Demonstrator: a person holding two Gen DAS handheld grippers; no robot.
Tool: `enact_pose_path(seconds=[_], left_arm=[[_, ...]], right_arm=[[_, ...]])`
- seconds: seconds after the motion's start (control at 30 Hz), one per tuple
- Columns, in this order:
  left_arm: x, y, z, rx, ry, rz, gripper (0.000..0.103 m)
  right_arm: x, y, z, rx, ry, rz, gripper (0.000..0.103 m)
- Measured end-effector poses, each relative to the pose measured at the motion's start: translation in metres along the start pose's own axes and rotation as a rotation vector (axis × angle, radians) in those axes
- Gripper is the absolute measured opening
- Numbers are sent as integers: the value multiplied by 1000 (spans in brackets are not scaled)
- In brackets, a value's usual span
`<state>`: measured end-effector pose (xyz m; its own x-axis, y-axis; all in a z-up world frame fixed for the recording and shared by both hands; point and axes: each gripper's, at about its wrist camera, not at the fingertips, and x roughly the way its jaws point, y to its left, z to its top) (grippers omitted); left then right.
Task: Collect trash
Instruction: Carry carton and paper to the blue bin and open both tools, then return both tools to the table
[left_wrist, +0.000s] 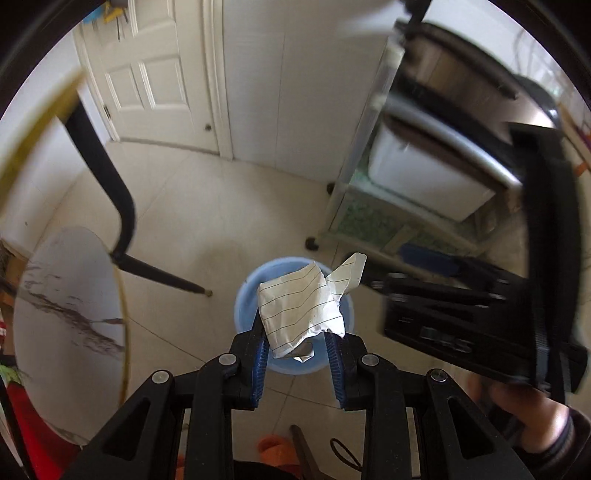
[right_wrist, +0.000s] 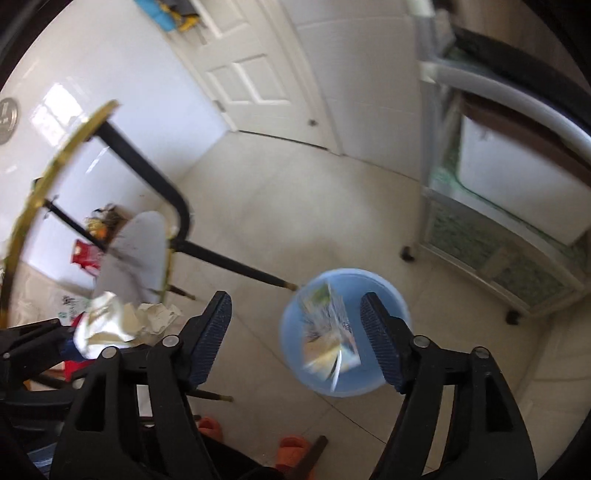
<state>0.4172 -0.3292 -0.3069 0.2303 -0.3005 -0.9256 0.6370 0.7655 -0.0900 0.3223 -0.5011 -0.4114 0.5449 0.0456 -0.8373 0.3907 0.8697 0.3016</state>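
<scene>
My left gripper (left_wrist: 297, 332) is shut on a crumpled sheet of lined paper (left_wrist: 299, 306), with a bit of silver foil under it. It hangs right over a light blue bin (left_wrist: 245, 295) on the tiled floor. In the right wrist view my right gripper (right_wrist: 295, 297) stands open above the same blue bin (right_wrist: 391, 295). A blurred printed wrapper (right_wrist: 328, 332) is in the air over the bin's mouth, clear of both pads. The left gripper's held paper (right_wrist: 110, 321) shows at the left edge. A hand (left_wrist: 528, 413) grips the right tool's black body (left_wrist: 461, 317).
A round table with a gold rim (right_wrist: 55, 166), black legs (left_wrist: 107, 177) and a marbled lower shelf (left_wrist: 70, 295) stands left of the bin. A wheeled shelf cart (left_wrist: 406, 206) is on the right. A white door (left_wrist: 147, 74) lies beyond. Orange slippers (right_wrist: 291, 450) lie on the floor.
</scene>
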Motion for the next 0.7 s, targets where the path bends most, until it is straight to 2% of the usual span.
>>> enact_pose_path(seconds=[0.13, 0.2, 0.27, 0.33, 0.37, 0.53, 0.7], left_arm=[[47, 1, 23, 14, 37, 16, 30], [66, -3, 27, 18, 58, 36, 40], [80, -11, 36, 20, 64, 62, 63], [84, -19, 35, 20, 59, 70, 73], [83, -21, 35, 21, 55, 74, 74], [37, -34, 23, 8, -1, 83, 74], [-36, -43, -2, 4, -123, 71, 74]], right_arm=[[-8, -21, -5, 8, 16, -125, 74], [-13, -29, -7, 22, 21, -150, 78], [-20, -37, -7, 24, 6, -167, 78], [-27, -41, -7, 27, -3, -188, 79], [-31, -42, -7, 34, -7, -187, 79], [-50, -41, -5, 40, -48, -176, 79], [-95, -18, -5, 17, -135, -176, 81]])
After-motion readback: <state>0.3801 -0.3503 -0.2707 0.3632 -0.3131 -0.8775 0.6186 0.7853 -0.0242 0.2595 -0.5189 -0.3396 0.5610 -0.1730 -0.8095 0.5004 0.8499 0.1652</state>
